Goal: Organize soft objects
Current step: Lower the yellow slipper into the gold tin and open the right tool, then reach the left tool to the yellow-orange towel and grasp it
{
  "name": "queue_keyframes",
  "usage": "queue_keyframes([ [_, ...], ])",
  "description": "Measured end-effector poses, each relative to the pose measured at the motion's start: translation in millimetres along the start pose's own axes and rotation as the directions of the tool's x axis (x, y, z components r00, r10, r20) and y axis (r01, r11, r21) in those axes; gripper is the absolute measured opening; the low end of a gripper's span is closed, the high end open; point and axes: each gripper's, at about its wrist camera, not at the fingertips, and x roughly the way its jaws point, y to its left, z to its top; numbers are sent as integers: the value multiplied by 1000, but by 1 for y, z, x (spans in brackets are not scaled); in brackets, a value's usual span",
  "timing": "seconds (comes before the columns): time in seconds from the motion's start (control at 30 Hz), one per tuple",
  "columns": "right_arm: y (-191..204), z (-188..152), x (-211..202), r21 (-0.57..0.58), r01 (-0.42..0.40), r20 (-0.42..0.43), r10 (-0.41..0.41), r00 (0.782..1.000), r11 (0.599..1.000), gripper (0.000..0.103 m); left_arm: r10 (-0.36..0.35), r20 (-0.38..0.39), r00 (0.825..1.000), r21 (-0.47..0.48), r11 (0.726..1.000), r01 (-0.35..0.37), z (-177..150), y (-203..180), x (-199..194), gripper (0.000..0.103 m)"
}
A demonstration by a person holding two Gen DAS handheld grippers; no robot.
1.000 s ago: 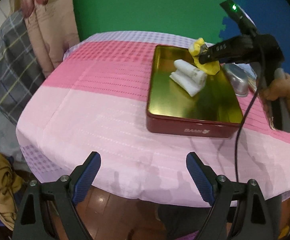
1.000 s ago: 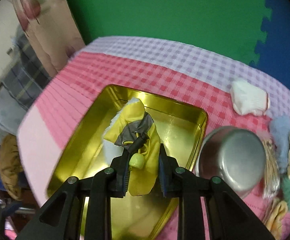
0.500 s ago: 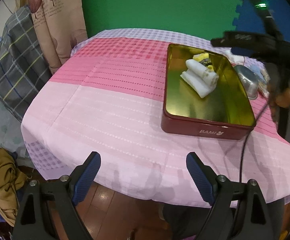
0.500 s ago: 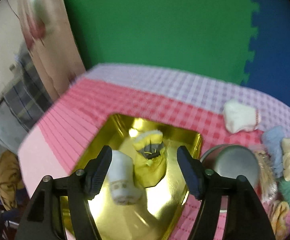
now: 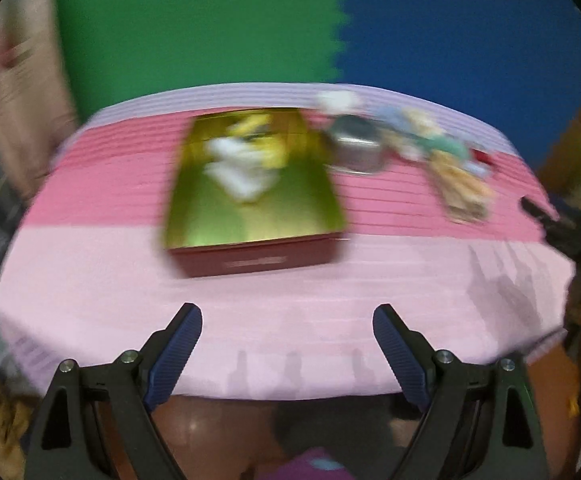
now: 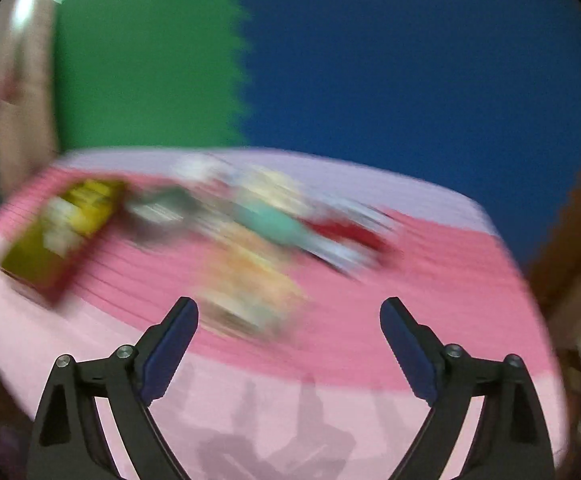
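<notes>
I saw the shallow gold-lined tin tray with red outer walls (image 5: 250, 258) sitting toward the left half of the round table under its pink-and-lilac checked cloth (image 5: 90, 280). A yellow soft item (image 5: 268, 136) and white rolled cloth pieces (image 5: 238, 172) lay together in the tray's far part. Just beside the tray's far right corner stood a small silvery metal bowl (image 5: 356, 146). Beyond it, along the table's far right edge, the loose heap of pastel soft pieces (image 6: 266, 216) waited unsorted: teal, cream, pale blue, red and tan, all smeared by blur, so I could not tell one from the next.

I judged those pieces light, limp and easily squashed, unlikely to slip or break. Each would sag if pinched at an end, so I reckoned the bunched middle was the place to take hold, with the tips kept clear of its neighbours. The tan piece (image 6: 250, 284) lay nearest the table's front edge and looked the easiest to reach.

My left gripper (image 5: 286, 336) hung over the near edge of the cloth, jaws spread wide, nothing between them and touching nothing. My right gripper (image 6: 288, 328) faced the heap with its jaws opening, likewise empty, the tan piece lying beyond the tips.
</notes>
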Motion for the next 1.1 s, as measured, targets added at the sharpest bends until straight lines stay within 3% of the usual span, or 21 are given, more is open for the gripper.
queue_keyframes([
  [0.07,-41,-20,6,35,73,-45,-71,996,997,91,-104,-25,994,43,994,105,8,-28,7,90],
  [0.17,-84,-38,14,78,142,-78,-136,988,987,91,-237,-57,970,83,967,241,24,-69,22,90],
  [0.23,-101,-47,22,107,157,-96,-147,984,982,91,-258,-71,963,91,960,264,36,-90,33,90],
  [0.4,-130,-67,45,185,145,-134,-121,983,972,91,-352,-129,927,39,932,360,78,-130,75,90],
  [0.6,-136,-81,43,251,83,-106,-57,993,965,90,-388,-164,907,-22,921,390,119,-162,130,90],
  [0.7,-138,-82,41,265,65,-100,-40,994,962,90,-415,-215,884,-65,909,411,127,-166,161,90],
  [0.97,-144,-82,45,288,43,-105,-13,994,957,90,-369,-264,891,-71,929,363,137,-174,201,90],
  [1.1,-143,-82,46,283,37,-106,-7,994,958,90,-342,-268,900,-29,937,348,145,-189,211,90],
])
